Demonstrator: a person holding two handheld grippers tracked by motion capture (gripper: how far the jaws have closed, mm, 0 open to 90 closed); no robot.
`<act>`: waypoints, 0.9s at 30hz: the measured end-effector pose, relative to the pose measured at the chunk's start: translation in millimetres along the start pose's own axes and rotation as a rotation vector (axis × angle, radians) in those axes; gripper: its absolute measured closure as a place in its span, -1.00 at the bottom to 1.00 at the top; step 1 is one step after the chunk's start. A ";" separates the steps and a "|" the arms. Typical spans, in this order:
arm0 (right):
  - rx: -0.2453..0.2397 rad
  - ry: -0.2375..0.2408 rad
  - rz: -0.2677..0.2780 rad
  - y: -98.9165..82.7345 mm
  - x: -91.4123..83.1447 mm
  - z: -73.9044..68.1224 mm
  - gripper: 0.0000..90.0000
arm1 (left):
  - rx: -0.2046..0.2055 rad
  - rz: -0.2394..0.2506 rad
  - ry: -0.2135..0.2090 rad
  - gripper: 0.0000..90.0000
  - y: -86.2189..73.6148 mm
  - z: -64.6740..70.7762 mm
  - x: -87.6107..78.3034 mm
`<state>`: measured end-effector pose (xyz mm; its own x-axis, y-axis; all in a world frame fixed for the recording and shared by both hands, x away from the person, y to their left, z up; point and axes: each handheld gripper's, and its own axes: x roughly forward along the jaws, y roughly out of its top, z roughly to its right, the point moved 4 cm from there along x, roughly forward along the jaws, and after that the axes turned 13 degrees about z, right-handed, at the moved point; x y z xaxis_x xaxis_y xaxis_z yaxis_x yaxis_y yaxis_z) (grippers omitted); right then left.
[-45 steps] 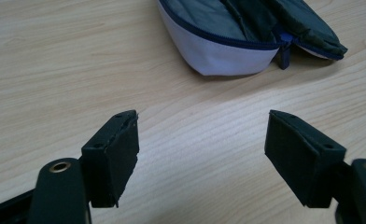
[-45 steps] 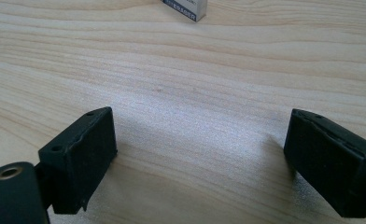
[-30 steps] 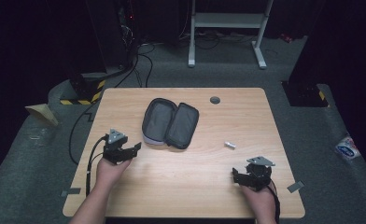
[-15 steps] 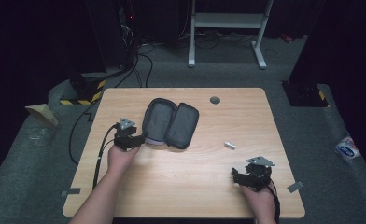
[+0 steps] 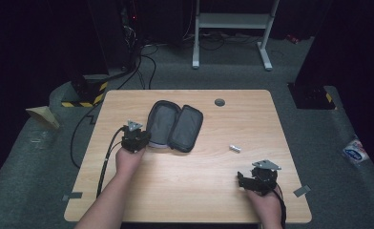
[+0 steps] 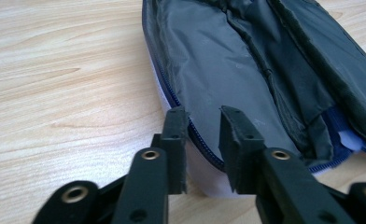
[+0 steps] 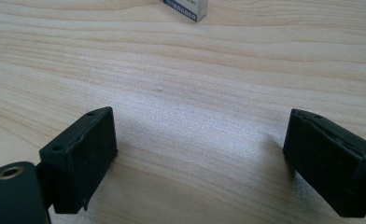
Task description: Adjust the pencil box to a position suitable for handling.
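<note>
**Two grippers, one at the open pouch**

Two hand-held tools over the wooden table point(image 5: 190, 191); notes run left to right across the high view.

Left gripper point(image 5: 142, 141): at the near-left corner of the grey zip pouch point(image 5: 174, 126); pouch lies unzipped and spread flat, lining up, left of the table's middle. In the left gripper view the jaws straddle the pouch's zipped edge point(image 6: 197, 135), one outside against the pale wall, one over the lining; they have just been closing and stand narrow with a sliver of gap; rim sits between them, but whether the pads already press it I cannot tell. Likely reason for the hold: pin the soft wall so the pouch stays put and open for loading.

Middle-right: small silver object point(image 5: 234, 148) lying loose on the wood, apart from the pouch; too small to identify.

Right gripper point(image 5: 244, 182): near the front-right edge, jaws wide, nothing between them, bare wood beneath; a small white labelled block point(image 7: 186, 9) lies ahead of it; apparently waiting its turn.
</note>
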<state>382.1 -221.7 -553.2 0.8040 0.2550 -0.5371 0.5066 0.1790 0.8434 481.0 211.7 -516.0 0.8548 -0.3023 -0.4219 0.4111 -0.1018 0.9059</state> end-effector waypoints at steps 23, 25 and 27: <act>0.001 -0.002 0.000 -0.1 -0.3 -0.3 -0.79 | 0.087 0.034 -0.067 0.91 -11.1 34.0 -24.4; 0.001 -0.002 0.001 -0.1 -0.3 -0.3 -0.79 | 0.097 0.037 -0.075 0.91 -12.5 38.8 -27.0; 0.002 -0.002 0.000 -0.1 -0.3 -0.4 -0.79 | 0.106 0.039 -0.081 0.91 -13.8 42.9 -29.6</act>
<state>381.7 -221.4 -553.2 0.8050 0.2528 -0.5367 0.5068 0.1772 0.8437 436.4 181.3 -514.4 0.8393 -0.3830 -0.3858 0.3387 -0.1868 0.9222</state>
